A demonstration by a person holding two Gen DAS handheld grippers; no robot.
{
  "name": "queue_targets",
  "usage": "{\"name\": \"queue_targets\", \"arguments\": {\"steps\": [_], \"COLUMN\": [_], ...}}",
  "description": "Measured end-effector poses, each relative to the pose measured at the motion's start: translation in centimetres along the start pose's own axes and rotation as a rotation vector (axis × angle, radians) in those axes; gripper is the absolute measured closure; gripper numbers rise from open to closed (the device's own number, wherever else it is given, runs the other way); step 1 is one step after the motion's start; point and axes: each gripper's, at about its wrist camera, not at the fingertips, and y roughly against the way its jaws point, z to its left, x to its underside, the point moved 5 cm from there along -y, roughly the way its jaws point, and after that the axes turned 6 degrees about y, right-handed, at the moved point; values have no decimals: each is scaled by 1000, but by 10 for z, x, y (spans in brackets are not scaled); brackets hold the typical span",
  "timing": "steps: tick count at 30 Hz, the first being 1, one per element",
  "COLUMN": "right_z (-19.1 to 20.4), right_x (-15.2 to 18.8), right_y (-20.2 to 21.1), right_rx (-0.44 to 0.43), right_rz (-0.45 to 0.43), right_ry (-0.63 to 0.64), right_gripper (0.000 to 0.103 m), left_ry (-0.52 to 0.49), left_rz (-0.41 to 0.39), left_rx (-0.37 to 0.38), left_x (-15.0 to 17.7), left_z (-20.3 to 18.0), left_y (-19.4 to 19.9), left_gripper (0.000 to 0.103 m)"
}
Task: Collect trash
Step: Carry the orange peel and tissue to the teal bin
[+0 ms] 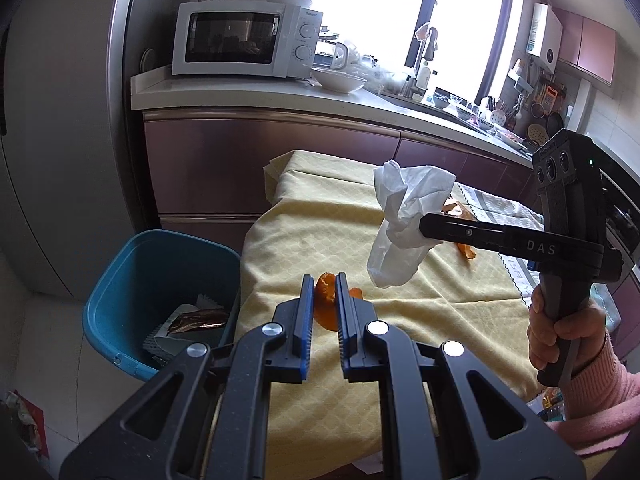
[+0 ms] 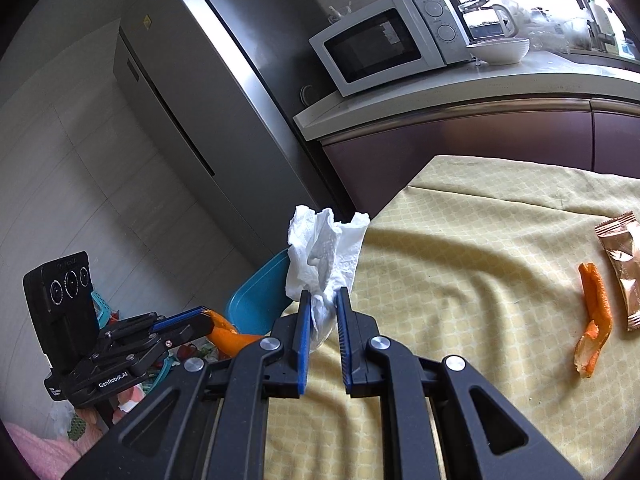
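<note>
My left gripper (image 1: 324, 286) is shut on a piece of orange peel (image 1: 326, 300) and holds it above the yellow tablecloth (image 1: 320, 224), near the table's left edge. It also shows in the right wrist view (image 2: 208, 314) with the peel (image 2: 230, 334). My right gripper (image 2: 323, 300) is shut on a crumpled white tissue (image 2: 324, 256) and holds it above the table; it shows from the side in the left wrist view (image 1: 424, 226) with the tissue (image 1: 404, 216). A blue trash bin (image 1: 132, 280) stands on the floor left of the table, with wrappers inside.
A second orange peel (image 2: 596, 320) and a copper snack wrapper (image 2: 624, 264) lie on the tablecloth (image 2: 460, 260) at the right. Behind the table are a counter with a microwave (image 1: 240, 40), a bowl (image 1: 340, 78) and a sink. A fridge (image 2: 192, 92) stands at the left.
</note>
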Motion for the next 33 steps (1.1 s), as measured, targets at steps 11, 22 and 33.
{"name": "queue_targets", "arguments": {"steps": [11, 22, 33], "right_z": [17, 35, 49], "right_x": [-7, -11, -17], "right_y": [-15, -34, -50], "right_rx": [-22, -43, -56], "right_rz": [14, 38, 52], "right_ry": [38, 74, 107], "right_gripper": [91, 91, 91], "left_ry": [21, 52, 84], "left_rz": [-31, -52, -61], "left_rx": [-54, -97, -136], "left_x": [-5, -9, -11], "left_z": [23, 45, 67], "left_y": [17, 27, 31], "left_gripper": [92, 92, 92]}}
